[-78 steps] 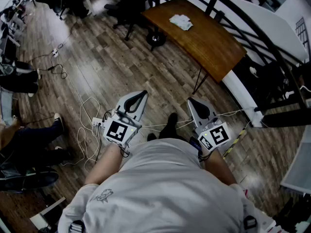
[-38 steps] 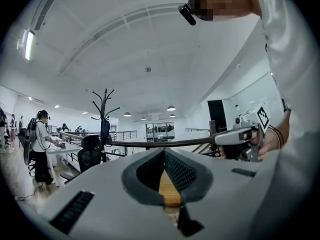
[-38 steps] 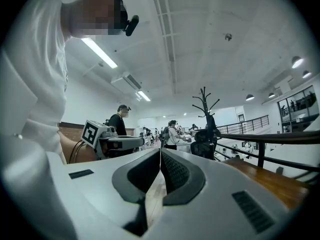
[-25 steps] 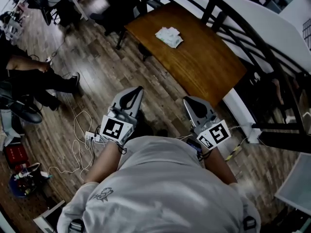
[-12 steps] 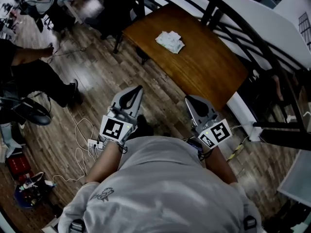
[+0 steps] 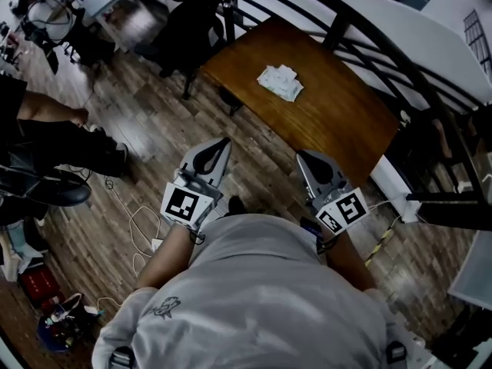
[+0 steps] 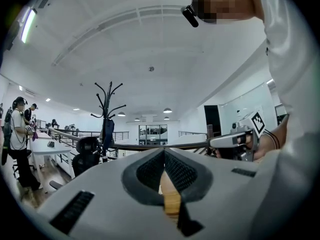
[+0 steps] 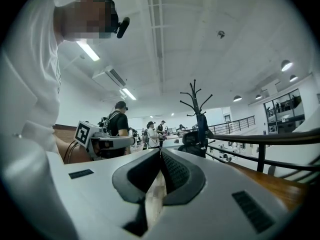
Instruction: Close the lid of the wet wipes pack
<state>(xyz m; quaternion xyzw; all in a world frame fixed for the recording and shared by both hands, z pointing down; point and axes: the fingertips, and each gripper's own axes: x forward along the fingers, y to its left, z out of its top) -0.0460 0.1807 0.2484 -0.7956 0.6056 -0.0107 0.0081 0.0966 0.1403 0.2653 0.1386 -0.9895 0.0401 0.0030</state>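
While the person stands on the wooden floor (image 6: 154, 121), two grippers stick out level in front of the white shirt (image 6: 261, 298).

The left gripper (image 6: 215, 149) has its two jaws pressed together at the tip. Nothing sits between them. It hangs over the floor, away from the table (image 6: 338, 121).

The right gripper (image 6: 310, 162) has its jaws pressed together too, and it holds nothing. Its tip is near the long table edge on the person's side. Each gripper has a cube with a black and white square on it, by the wrist.

The wet wipes pack (image 6: 280, 82) lies flat on the brown table. It is in the half by the far short edge, about midway between the two long edges. It is well apart from both grippers. It looks too small to tell if the lid is up or down.

A dark railing (image 6: 369, 37) runs along the far long edge of the table. White cables (image 6: 142, 225) lie on the floor to the left. A black coat stand (image 7: 107, 116) shows in the left gripper view, with an office chair (image 7: 87, 149) beside it.
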